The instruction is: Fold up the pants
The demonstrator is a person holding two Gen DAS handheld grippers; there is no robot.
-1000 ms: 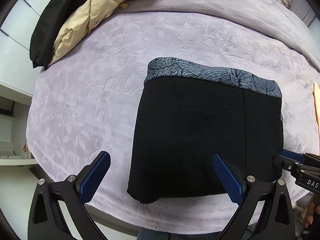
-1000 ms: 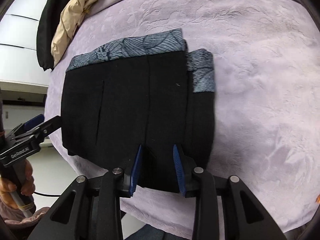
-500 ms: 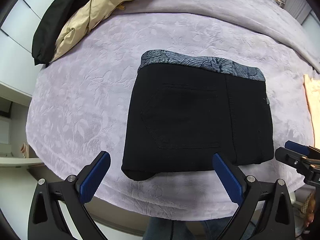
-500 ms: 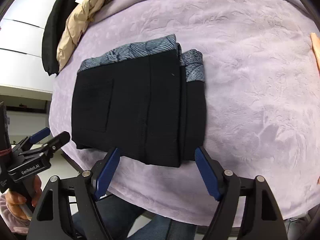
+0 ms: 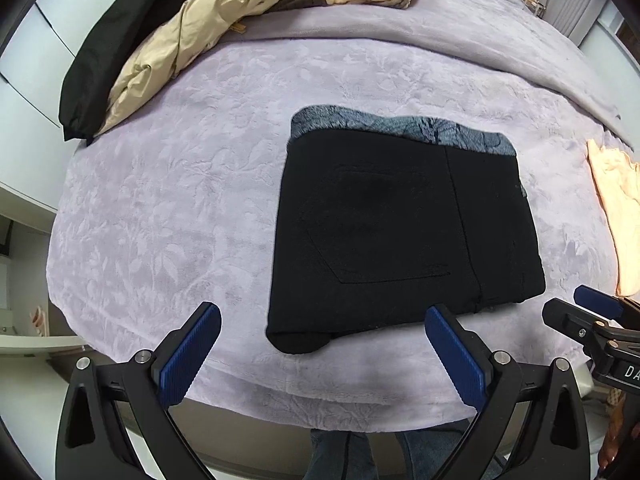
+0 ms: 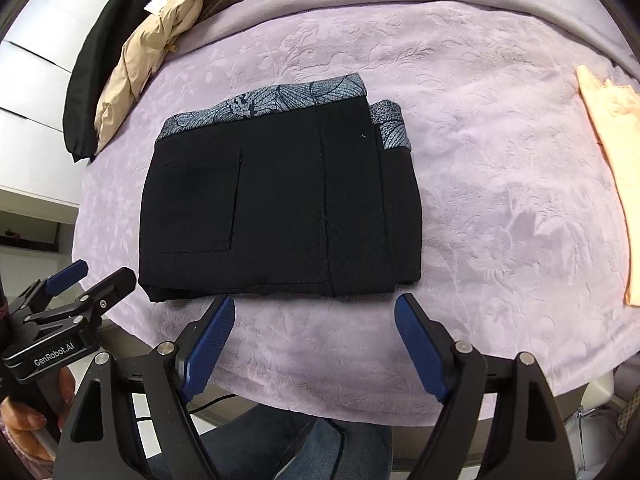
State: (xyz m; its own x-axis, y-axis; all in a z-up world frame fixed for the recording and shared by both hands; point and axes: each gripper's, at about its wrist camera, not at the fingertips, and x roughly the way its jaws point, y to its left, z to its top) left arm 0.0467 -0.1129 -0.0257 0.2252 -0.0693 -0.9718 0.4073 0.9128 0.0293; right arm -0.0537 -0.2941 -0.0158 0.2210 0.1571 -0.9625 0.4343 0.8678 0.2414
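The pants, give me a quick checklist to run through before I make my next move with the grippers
1. Black pants folded into a compact rectangle: ok.
2. Pants lying wholly on the purple blanket, near its front edge: ok.
3. Right gripper let go: ok, its jaws have just been opening, nothing between them.
4. Left gripper free: ok, jaws wide, nothing between them.
5. Patterned waistband lined up: not ok, one layer juts out at the right corner.
6. Underside layers smooth: cannot tell, hidden.
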